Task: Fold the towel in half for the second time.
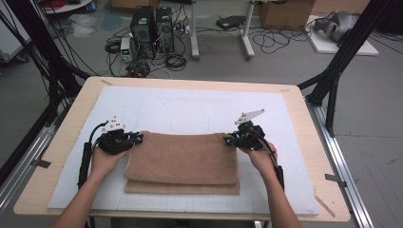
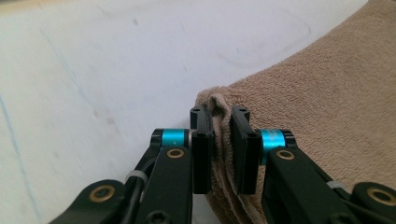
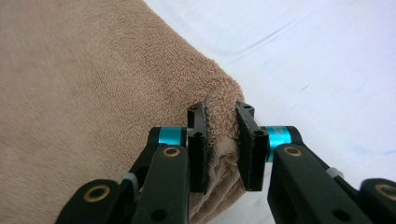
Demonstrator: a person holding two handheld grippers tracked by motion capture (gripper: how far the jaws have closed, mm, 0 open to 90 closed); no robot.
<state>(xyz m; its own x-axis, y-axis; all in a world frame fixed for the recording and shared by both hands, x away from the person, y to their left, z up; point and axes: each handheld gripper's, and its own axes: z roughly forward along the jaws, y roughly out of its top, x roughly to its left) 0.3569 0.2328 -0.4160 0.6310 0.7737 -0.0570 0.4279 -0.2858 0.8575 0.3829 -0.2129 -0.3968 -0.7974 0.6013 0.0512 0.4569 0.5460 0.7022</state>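
A folded tan towel [image 1: 183, 159] lies on the white mat [image 1: 190, 109] in the middle of the table. My left gripper [image 1: 135, 138] pinches the towel's far left corner [image 2: 219, 121], with its black pads pressed on the bunched fabric. At the far right corner [image 3: 222, 126] my right gripper [image 1: 229, 140] is shut on the towel in the same way. Both hands rest low at the towel's far edge. A lower layer of the towel sticks out along its near edge.
The white mat covers most of the wooden table [image 1: 304, 118], with bare wood around its rim. Black frame posts [image 1: 332, 80] stand at the right and left. Computers and cables [image 1: 152, 33] lie on the floor beyond the table.
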